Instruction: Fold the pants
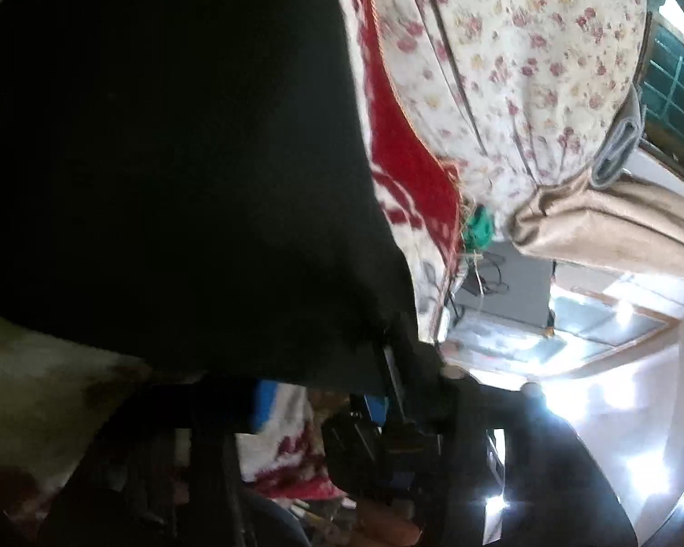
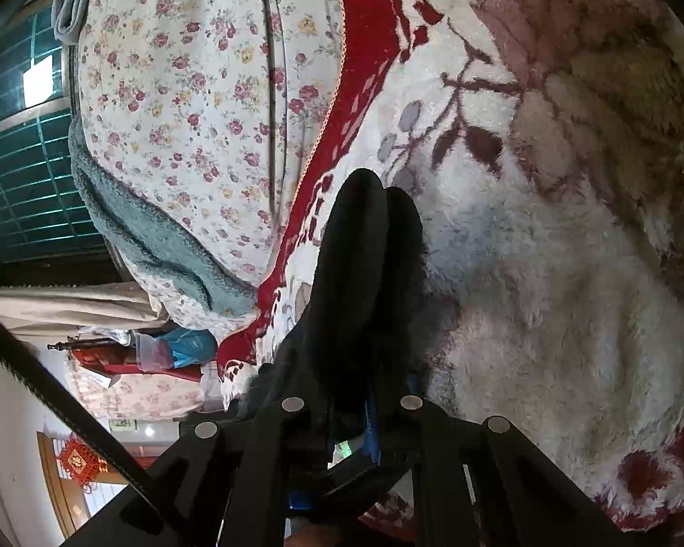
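my right gripper [image 2: 378, 191] is clamped nearly shut on a bunch of the black pants [image 2: 365, 273], cloth wrapped over both fingers and running back along them toward my hand, above the white-and-red fleece blanket [image 2: 547, 273]. over on the left, the pants [image 1: 168, 146] hang as a dark sheet right across the lens, up and left of my left gripper [image 1: 401, 355]; i can't tell whether its jaws have cloth. left is nearer the broad panel. floral quilt [image 1: 524, 68] lies beyond.

One black pair of pants [image 1: 168, 159], one red-and-white fleece blanket [image 2: 547, 273], one floral quilt [image 2: 182, 114].
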{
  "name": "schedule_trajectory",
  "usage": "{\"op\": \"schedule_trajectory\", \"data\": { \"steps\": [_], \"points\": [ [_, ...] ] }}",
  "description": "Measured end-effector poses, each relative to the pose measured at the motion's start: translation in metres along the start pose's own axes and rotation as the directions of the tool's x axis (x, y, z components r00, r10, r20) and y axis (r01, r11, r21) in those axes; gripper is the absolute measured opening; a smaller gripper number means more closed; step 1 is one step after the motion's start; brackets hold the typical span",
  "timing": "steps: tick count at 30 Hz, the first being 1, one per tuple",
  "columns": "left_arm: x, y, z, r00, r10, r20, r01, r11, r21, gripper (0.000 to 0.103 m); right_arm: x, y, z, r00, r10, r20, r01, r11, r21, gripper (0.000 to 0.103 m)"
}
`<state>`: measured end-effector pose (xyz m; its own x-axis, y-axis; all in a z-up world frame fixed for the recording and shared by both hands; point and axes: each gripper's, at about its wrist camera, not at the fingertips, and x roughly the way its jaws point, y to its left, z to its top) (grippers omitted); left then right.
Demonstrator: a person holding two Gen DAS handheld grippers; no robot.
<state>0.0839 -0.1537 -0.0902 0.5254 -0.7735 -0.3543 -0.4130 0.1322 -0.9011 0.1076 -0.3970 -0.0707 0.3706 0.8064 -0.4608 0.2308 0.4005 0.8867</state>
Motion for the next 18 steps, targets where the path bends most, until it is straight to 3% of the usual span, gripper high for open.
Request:
{"op": "schedule_trajectory", "data": {
  "steps": [1,3,7,9,11,13,15,18],
  "points": [
    [0.0,0.0,0.001,1.0,0.026,0.015,-0.026,1.0,0.002,0.023,0.0,-0.002,0.0,1.0,-0.008,0.001,0.008,1.0,0.007,0.011],
    [0.002,0.003,0.004,0.999,0.037,0.012,-0.037,0.999,0.014,0.016,-0.001,0.0,0.0,1.0,-0.007,-0.001,0.007,1.0,-0.003,0.011],
    [0.006,0.005,0.008,0.999,0.035,-0.013,-0.035,0.999,0.015,0.012,-0.003,0.008,-0.001,0.992,-0.122,0.039,0.124,0.991,-0.047,0.012],
    [0.008,0.005,0.008,0.999,0.028,-0.033,-0.028,1.0,0.015,0.012,-0.007,0.009,0.005,0.981,-0.172,0.089,0.176,0.983,-0.047,0.018],
    [0.014,0.004,0.009,0.998,0.038,-0.054,-0.037,0.999,0.021,0.013,-0.01,0.002,0.019,0.974,-0.179,0.14,0.184,0.983,-0.025,0.038],
    [0.015,0.008,0.007,0.996,0.053,-0.073,-0.053,0.999,0.01,0.013,-0.007,-0.009,0.035,0.97,-0.169,0.173,0.174,0.985,-0.012,0.049],
    [0.015,0.008,0.004,0.995,0.063,-0.073,-0.062,0.998,0.017,0.013,0.0,-0.026,0.051,0.983,-0.113,0.146,0.11,0.993,0.029,0.049],
    [0.02,0.006,0.004,0.995,0.067,-0.074,-0.067,0.998,0.011,0.013,0.003,-0.024,0.062,0.993,-0.04,0.112,0.04,0.999,0.001,0.055]
  ]
}}
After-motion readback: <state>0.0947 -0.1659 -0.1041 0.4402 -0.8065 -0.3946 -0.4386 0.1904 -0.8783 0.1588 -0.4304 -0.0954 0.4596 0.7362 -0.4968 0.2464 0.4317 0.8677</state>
